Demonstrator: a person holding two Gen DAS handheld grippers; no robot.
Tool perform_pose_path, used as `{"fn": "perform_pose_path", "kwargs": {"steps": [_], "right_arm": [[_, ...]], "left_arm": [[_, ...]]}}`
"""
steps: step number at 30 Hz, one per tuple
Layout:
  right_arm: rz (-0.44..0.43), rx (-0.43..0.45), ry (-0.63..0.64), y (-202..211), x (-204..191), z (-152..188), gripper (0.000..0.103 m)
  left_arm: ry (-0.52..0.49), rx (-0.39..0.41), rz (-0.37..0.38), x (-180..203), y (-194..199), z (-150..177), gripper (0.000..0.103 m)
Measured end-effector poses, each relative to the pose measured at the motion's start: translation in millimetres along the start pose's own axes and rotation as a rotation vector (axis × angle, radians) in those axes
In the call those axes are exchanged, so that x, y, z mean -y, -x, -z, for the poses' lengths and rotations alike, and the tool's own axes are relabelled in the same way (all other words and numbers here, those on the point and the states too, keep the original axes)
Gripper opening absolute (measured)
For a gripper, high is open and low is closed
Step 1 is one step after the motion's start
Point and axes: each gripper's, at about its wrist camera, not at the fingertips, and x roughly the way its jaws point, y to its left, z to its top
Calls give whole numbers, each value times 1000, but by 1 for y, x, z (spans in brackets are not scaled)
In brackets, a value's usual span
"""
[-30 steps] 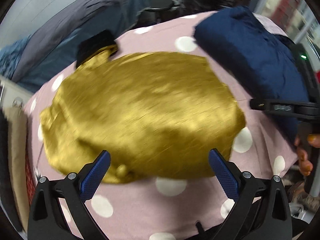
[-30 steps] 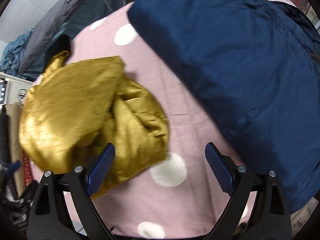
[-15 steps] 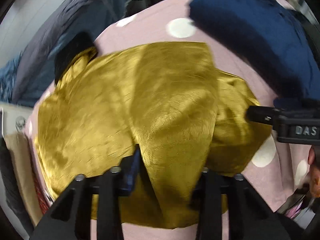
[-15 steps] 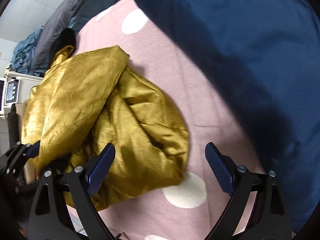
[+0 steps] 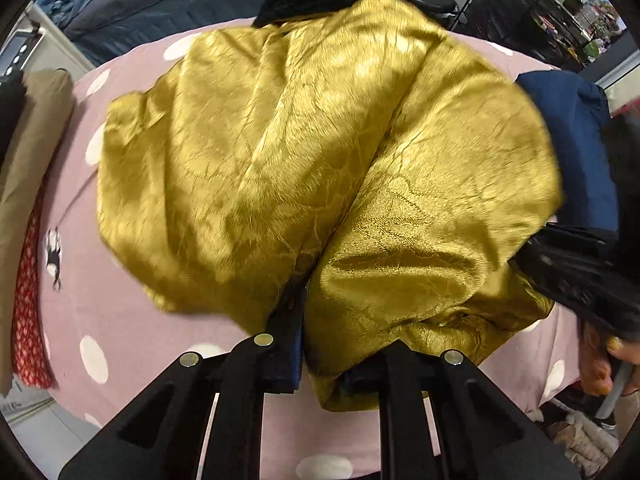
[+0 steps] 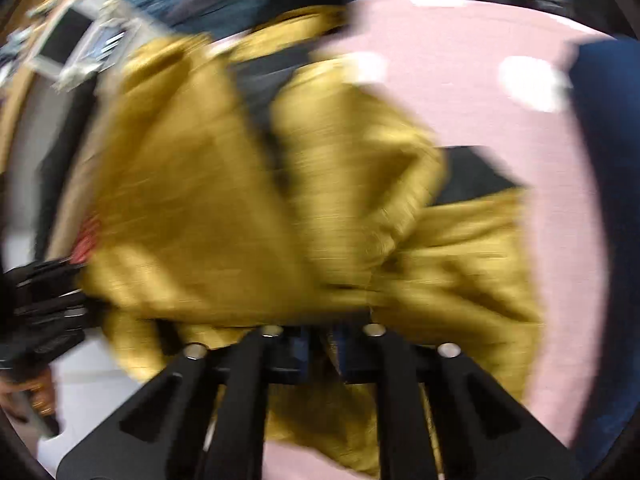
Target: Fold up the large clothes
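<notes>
The gold satin garment (image 5: 320, 152) fills the middle of the frame over the pink dotted cover (image 5: 120, 312); it looks light, limp and slippery, best taken at hems. Both the left gripper (image 5: 320, 344) and right gripper (image 6: 324, 344) are clenched on its near edge. Bunched as it is, its long axis seems to run lower right to upper left, though blur makes that uncertain.

Bright, even room light, fisheye-bent edges.
Left view fairly sharp, sheen on the gold cloth (image 5: 320, 152); right view smeared with motion blur.
</notes>
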Motion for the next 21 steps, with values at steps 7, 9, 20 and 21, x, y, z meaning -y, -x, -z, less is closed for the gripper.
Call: {"fn": "perform_pose_path", "kwargs": {"steps": [7,9,20,21], "right_arm": [[-184,-128,264,0,-83,71,6],[-170,-206,318,-7,-85,101,6],[22,-176,96,-13,-39,145,58],[9,-111,46,-4,-37,139,58]], "left_arm": [[112,-170,16,-53,-27,86,15],[123,-227,4,-64,-40,108,17],[-68,4,-31,-59,16,106,64],[-103,30,-13,-55,25,103,66]]}}
